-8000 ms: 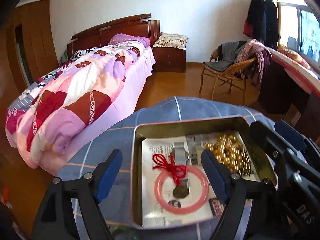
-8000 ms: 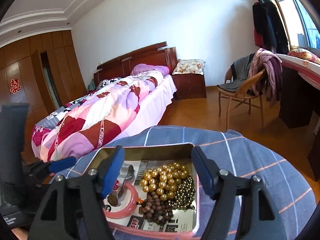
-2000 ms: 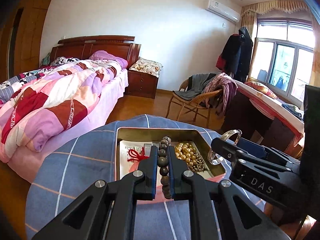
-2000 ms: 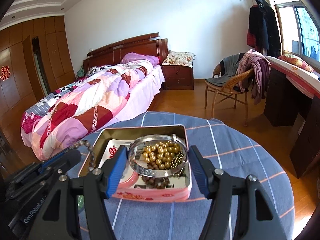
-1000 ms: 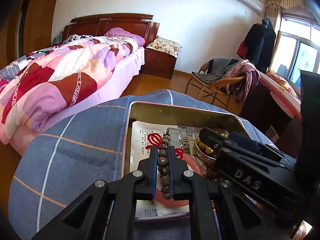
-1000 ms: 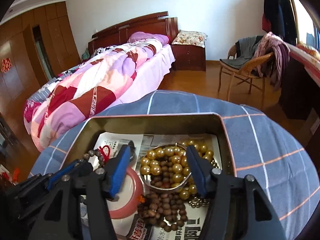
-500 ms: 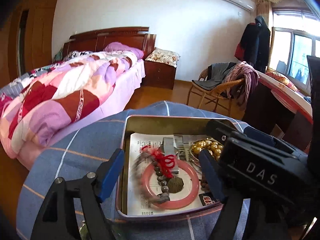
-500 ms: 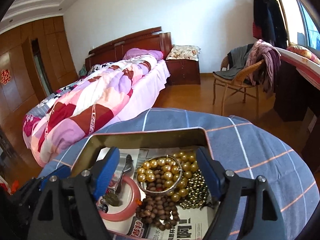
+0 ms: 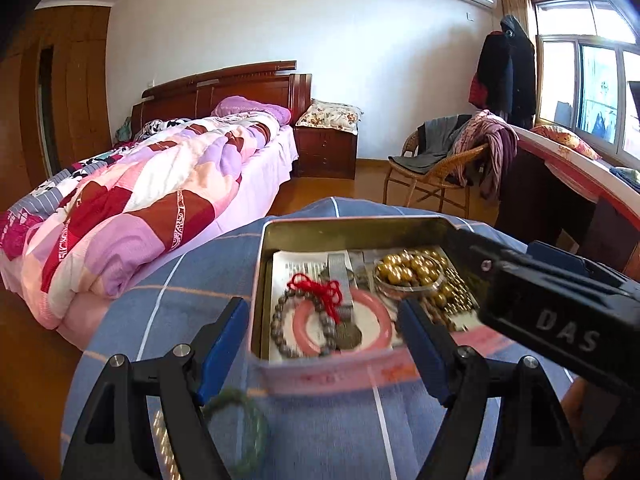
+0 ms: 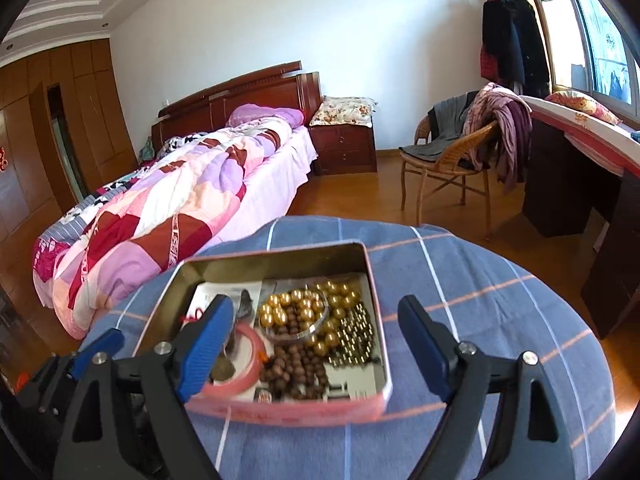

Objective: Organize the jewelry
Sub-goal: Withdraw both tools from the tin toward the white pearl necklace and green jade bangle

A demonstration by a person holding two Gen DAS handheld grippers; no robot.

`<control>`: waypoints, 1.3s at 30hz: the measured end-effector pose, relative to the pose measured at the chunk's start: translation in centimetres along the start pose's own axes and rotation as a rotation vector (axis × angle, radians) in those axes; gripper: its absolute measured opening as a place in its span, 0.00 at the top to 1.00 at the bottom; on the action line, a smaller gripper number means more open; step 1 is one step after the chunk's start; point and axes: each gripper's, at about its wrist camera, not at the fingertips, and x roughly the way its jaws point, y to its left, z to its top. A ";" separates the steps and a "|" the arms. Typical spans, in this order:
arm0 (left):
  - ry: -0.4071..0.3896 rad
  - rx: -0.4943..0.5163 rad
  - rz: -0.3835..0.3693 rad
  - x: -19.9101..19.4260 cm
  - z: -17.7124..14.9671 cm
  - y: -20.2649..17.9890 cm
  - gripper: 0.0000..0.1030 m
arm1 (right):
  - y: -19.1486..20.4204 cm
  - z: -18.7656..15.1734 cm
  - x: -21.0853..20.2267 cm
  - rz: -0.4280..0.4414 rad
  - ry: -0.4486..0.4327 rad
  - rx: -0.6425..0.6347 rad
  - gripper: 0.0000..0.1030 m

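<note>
Left wrist view shows the left claw [image 9: 322, 350] spread wide and holding nothing, hanging over the near rim of the metal tin [image 9: 352, 227] on the blue checked tabletop [image 9: 172, 280]. Inside the tin lie a grey bead bracelet [image 9: 280, 326] overlapping a pink bangle [image 9: 378, 322], a red knotted cord [image 9: 320, 286], a silver bangle [image 9: 408, 290] resting on gold pearls [image 9: 404, 270], and dark wooden beads, which the right wrist view shows better [image 10: 296, 356]. Outside the tin, on the cloth under the left claw's near finger, sits a green bracelet [image 9: 240, 432] beside a gold chain [image 9: 162, 440]; both are blurred.

The right claw [image 10: 316, 336] is likewise wide open and empty, poised above the tin's front edge.

Those two loose pieces look like the remaining work. The green bracelet is probably strung, light and limp, so pinching one side of its loop should lift it. The chain will likely sag and slip; taking it near the middle seems safer. The bangles are stiff and smooth and may skate if nudged.

Room to the right of the tin is open cloth. The tabletop's rounded edge falls away beyond, and the tin's raised walls call for a lift before any drop inside.
</note>
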 end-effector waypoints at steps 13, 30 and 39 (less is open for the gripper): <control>0.097 -0.076 -0.010 -3.7 -3.2 0.8 0.25 | -0.3 -4.0 -3.7 -0.022 0.022 0.003 0.16; 0.204 -0.166 0.041 -7.2 -7.5 5.9 0.25 | 0.4 -6.4 -6.8 -0.006 0.032 -0.031 0.16; 0.198 -0.216 0.064 -6.4 -7.1 8.1 0.25 | 0.9 -7.0 -6.9 0.034 0.060 -0.010 0.16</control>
